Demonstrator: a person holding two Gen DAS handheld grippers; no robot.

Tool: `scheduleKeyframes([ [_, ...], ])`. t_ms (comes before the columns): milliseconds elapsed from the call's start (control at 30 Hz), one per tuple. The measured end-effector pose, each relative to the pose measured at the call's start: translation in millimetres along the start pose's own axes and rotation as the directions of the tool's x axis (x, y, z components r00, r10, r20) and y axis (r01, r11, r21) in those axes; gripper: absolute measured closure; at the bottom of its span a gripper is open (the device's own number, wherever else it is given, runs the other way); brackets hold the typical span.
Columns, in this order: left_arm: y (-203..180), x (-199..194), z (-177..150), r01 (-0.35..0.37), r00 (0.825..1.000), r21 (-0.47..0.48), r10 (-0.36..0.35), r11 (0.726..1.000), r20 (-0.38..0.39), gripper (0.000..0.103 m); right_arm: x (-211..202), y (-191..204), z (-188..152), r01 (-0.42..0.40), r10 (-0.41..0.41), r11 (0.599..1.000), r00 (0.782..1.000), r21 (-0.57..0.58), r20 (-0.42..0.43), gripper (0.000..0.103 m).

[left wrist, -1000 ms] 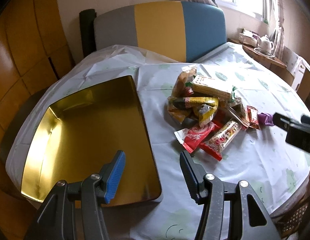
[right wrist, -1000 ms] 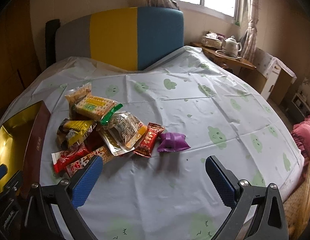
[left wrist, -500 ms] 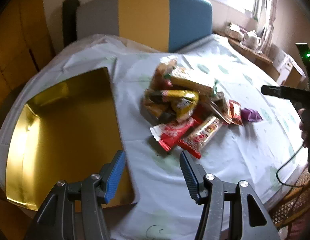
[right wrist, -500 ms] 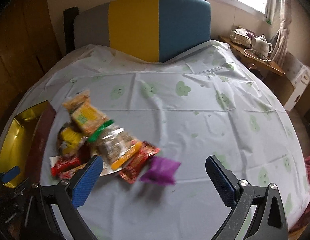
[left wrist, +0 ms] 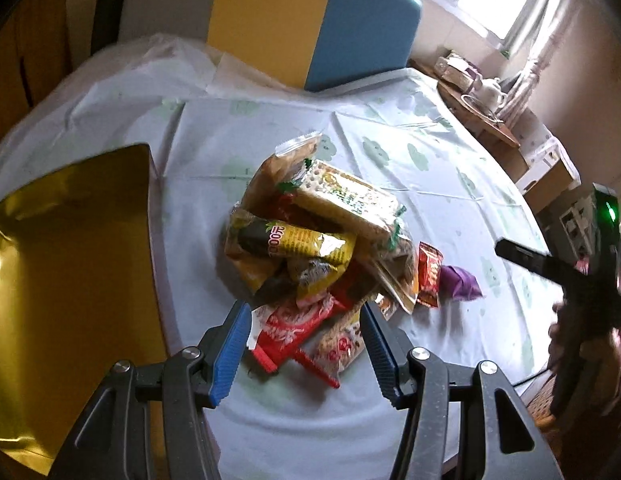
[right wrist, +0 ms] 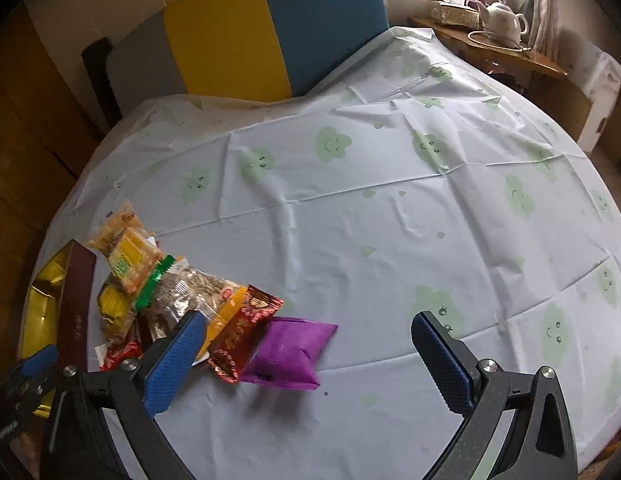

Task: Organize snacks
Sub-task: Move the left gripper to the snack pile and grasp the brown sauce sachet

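Snacks [left wrist: 310,248] sit heaped in one pile on the table [right wrist: 390,208], none of them in the gold tin [left wrist: 70,280] beside the pile, so by my reckoning the sorting has hardly begun. Left tongs [left wrist: 306,340] hang spread wide over the red wrappers [left wrist: 286,328] at the near edge, gripping nothing. Right tongs [right wrist: 306,354] are likewise released, poised near the purple packet [right wrist: 290,350]. Everything remains to be moved.
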State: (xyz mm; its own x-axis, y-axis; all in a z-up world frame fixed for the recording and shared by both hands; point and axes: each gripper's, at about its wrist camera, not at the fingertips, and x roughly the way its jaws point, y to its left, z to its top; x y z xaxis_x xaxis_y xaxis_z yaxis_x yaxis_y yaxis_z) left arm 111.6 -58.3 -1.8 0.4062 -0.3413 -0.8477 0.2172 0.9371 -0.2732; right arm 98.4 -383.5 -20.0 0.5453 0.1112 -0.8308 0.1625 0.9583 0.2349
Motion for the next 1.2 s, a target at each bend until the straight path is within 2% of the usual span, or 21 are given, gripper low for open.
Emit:
scheduleKeyframes([
  [100,6,5,20,0.001,1.000,-0.047,-0.002,0.999,-0.007,0.046,-3,-1,1,-0.004,0.004,1.000,1.000,0.005,0.009,0.000],
  [133,6,6,31,-0.047,0.999,-0.032,0.048,0.998,0.016,0.046,-4,-1,1,-0.009,0.009,1.000,1.000,0.008,0.011,0.000],
  [200,-1,7,46,-0.105,0.992,0.054,0.101,0.993,0.073,0.046,-5,-1,2,-0.012,0.012,1.000,1.000,0.009,0.015,0.000],
  [267,-6,13,55,-0.159,0.984,0.113,0.149,0.981,0.092,0.046,-5,-1,3,-0.016,0.015,1.000,1.000,0.008,0.017,0.000],
  [400,-10,29,70,-0.176,0.981,0.169,0.159,0.970,0.111,0.046,-7,0,3,-0.013,0.013,1.000,1.000,0.001,0.022,0.000],
  [467,-11,35,76,-0.157,0.985,0.174,0.140,0.972,0.103,0.058,-8,1,3,-0.008,0.008,1.000,1.000,-0.007,0.025,0.000],
  [667,-21,56,92,-0.167,0.983,0.220,0.145,0.961,0.111,0.064,-8,6,3,-0.005,0.006,1.000,1.000,-0.031,0.027,0.000],
  [700,-24,62,94,-0.173,0.983,0.239,0.151,0.955,0.107,0.069,-8,7,4,-0.005,0.006,0.999,1.000,-0.033,0.027,0.000],
  [733,-25,68,95,-0.183,0.981,0.252,0.162,0.950,0.102,0.083,-8,7,4,-0.005,0.006,0.999,1.000,-0.033,0.027,0.000],
  [767,-25,71,96,-0.198,0.978,0.259,0.174,0.945,0.111,0.088,-8,7,4,-0.005,0.006,0.999,1.000,-0.033,0.028,0.000],
  [833,-22,69,98,-0.143,0.986,0.246,0.118,0.959,0.116,0.097,-8,6,4,-0.005,0.006,1.000,1.000,-0.029,0.029,0.000],
  [900,-20,55,99,-0.100,0.987,0.215,0.069,0.971,0.147,0.102,-8,6,4,0.002,-0.001,1.000,0.999,-0.028,0.034,0.000],
  [967,-17,35,101,-0.032,0.984,0.191,-0.003,0.981,0.181,0.102,-9,5,5,0.006,-0.005,1.000,0.999,-0.028,0.042,0.000],
  [1067,-10,5,103,0.025,0.973,0.168,-0.063,0.985,0.223,0.102,-12,4,5,0.015,-0.014,0.999,0.998,-0.030,0.057,0.000],
  [1200,-6,-10,101,-0.019,0.967,0.206,-0.034,0.978,0.251,0.102,-9,6,5,0.026,-0.024,0.999,0.999,-0.040,0.048,0.000],
])
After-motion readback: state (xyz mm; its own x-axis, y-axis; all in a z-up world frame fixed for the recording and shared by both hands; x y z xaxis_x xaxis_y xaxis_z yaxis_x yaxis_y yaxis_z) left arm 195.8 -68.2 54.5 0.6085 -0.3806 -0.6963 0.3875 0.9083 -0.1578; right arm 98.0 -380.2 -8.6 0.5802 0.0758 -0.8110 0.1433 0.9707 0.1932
